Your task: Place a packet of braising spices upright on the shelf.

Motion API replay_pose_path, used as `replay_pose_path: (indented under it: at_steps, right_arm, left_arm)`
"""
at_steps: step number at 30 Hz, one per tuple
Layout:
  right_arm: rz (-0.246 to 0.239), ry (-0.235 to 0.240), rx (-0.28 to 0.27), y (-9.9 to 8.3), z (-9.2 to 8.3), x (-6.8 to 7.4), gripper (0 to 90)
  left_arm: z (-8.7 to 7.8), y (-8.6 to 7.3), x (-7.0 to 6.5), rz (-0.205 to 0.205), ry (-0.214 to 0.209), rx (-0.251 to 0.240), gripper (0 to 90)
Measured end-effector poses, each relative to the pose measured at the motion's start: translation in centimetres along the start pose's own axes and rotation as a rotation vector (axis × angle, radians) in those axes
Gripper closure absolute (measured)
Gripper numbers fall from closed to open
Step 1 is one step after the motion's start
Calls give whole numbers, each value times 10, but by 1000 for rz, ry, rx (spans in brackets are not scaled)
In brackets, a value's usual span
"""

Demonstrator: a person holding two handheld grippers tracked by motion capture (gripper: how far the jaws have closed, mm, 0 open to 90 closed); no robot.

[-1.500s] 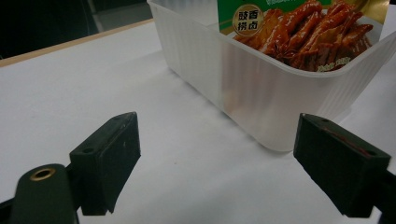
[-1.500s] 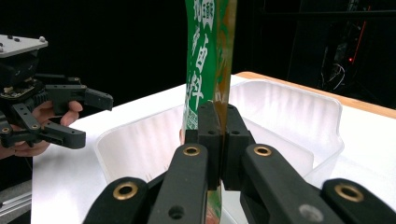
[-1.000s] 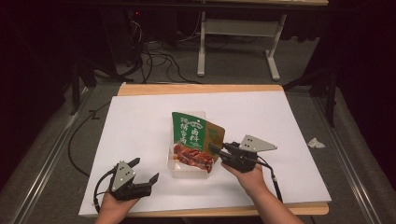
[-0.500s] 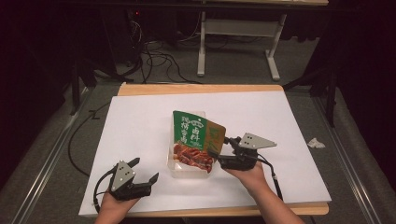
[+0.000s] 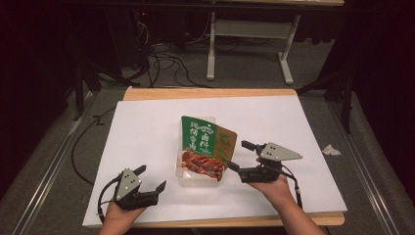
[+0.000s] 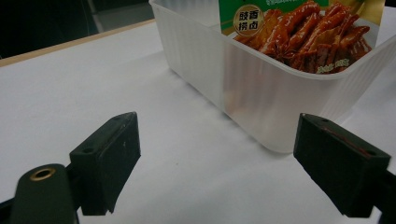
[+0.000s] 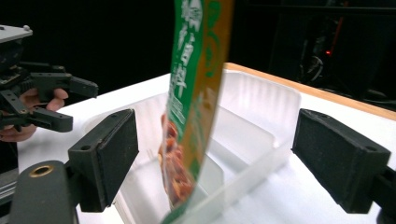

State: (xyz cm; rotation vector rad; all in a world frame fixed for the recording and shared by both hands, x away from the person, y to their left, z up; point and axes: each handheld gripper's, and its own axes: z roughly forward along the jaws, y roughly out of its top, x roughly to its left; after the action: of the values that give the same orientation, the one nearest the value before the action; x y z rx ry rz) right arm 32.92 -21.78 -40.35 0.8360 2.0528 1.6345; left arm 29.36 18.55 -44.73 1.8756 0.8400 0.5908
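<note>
Your right gripper (image 5: 236,156), jaws just opened, straddles without touching the green Chinese-lettered snack pouch (image 5: 205,144) in the plastic tub (image 5: 195,179); your left gripper (image 5: 150,178) stands open.

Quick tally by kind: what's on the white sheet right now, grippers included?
Grippers: 2, left and right, both open
Clear tubs: 1
Snack packets: 1, standing in the tub
Total: 4
</note>
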Motion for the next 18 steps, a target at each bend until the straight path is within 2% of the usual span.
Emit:
replay_pose_path:
  at_steps: [3,8,10,14,15,17,18]
  right_arm:
    - [7,-24,10,-3,-7,-3,126]
    - [8,-80,30,-12,-28,-20,102]
    - [10,-91,36,-14,-32,-21,100]
    - [9,-152,39,-22,-56,-32,71]
    - [9,-152,39,-22,-56,-32,71]
    - [29,-181,37,-27,-72,-40,56]
    - [29,-181,37,-27,-72,-40,56]
  left_arm:
    - [1,0,0,-1,-3,1,151]
    - [2,1,-1,-1,-7,8,151]
    - [3,1,0,-1,-7,8,151]
    - [5,1,-1,-3,-10,11,151]
    - [5,1,-1,-3,-10,11,151]
    - [5,1,-1,-4,-11,13,151]
    - [5,1,0,-3,-10,14,151]
